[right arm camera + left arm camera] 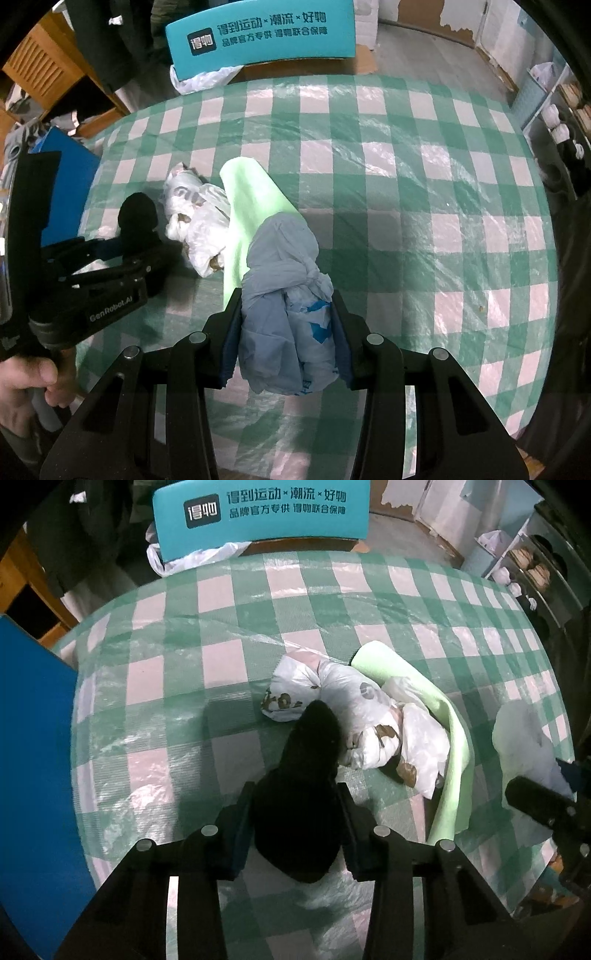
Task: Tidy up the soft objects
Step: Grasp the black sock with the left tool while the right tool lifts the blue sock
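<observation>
From your left wrist camera, your left gripper (pixel 295 827) is clenched on a black soft bundle (pixel 306 775), whose tip reaches forward to touch the knotted white printed bags (pixel 354 716) lying on the checked tablecloth (pixel 184 672). A pale green foam sheet (pixel 450 731) curls along the far side of those bags, touching them. At the right edge you can see the pale blue bundle (pixel 524 746) and part of your other tool. A blue bin wall (pixel 33 775) stands at the left edge of the table.

From your right wrist camera, your right gripper (pixel 286 332) is clamped on the knotted blue-grey plastic bag (pixel 288 295), held above the cloth with its top overlapping the green foam sheet (pixel 251 199) in view. Your left gripper (pixel 110 254) with the black bundle (pixel 137 218) sits just beside the white bags (pixel 195 221); the blue bin (pixel 70 177) is near it, to its left.

My reading is that both loads are headed for one gathering spot. Keep each squeeze firm but not crushing, since thin plastic slips and tears. Move one arm at a time so the tools do not collide, and lower each bundle fully before letting go, so it does not roll off the slick cover.
</observation>
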A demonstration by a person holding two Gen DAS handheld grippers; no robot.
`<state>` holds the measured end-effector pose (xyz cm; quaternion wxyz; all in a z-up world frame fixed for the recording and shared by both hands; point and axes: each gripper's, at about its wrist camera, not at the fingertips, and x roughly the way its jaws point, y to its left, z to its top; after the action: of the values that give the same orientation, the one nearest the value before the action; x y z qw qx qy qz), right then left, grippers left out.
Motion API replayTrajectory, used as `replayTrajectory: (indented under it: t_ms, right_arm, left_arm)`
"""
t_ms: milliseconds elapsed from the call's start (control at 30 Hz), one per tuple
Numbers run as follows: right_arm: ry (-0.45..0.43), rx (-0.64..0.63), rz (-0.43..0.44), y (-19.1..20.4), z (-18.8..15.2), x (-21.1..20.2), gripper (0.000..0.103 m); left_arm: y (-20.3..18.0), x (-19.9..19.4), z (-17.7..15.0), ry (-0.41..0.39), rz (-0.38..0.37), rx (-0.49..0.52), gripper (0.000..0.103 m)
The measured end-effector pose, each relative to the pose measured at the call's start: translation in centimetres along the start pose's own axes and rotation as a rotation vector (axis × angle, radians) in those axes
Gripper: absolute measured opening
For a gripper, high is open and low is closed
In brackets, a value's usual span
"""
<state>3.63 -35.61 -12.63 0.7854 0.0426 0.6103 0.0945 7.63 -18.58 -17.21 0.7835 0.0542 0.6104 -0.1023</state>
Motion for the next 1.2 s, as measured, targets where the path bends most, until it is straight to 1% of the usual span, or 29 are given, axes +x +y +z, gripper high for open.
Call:
replayTrajectory:
  t_ms: [533, 833, 1000, 1200]
  right_arm:
    - [-0.064, -0.037, -0.011, 2.1, 0.4, -2.7, 0.042]
    - [-0.098, -0.059, -0.017, 3.3, 0.3, -4.6, 0.042]
    - [-0.121, -0.084, -0.009, 4.8, 0.5, -5.7, 0.042]
    - [-0.141, -0.112, 0.003, 6.5, 0.7, -6.7, 0.042]
  left_arm:
    - [0.0, -5.3, -1.7, -0.095, 0.105, 0.069, 0.041]
    - [0.1, -8.0, -2.6, -0.130, 0.135, 0.088, 0.041]
    - [0.4, -9.6, -3.1, -0.157, 0.153, 0.099, 0.041]
    - [1.5, -11.5, -3.8, -0.185, 0.172, 0.088, 0.041]
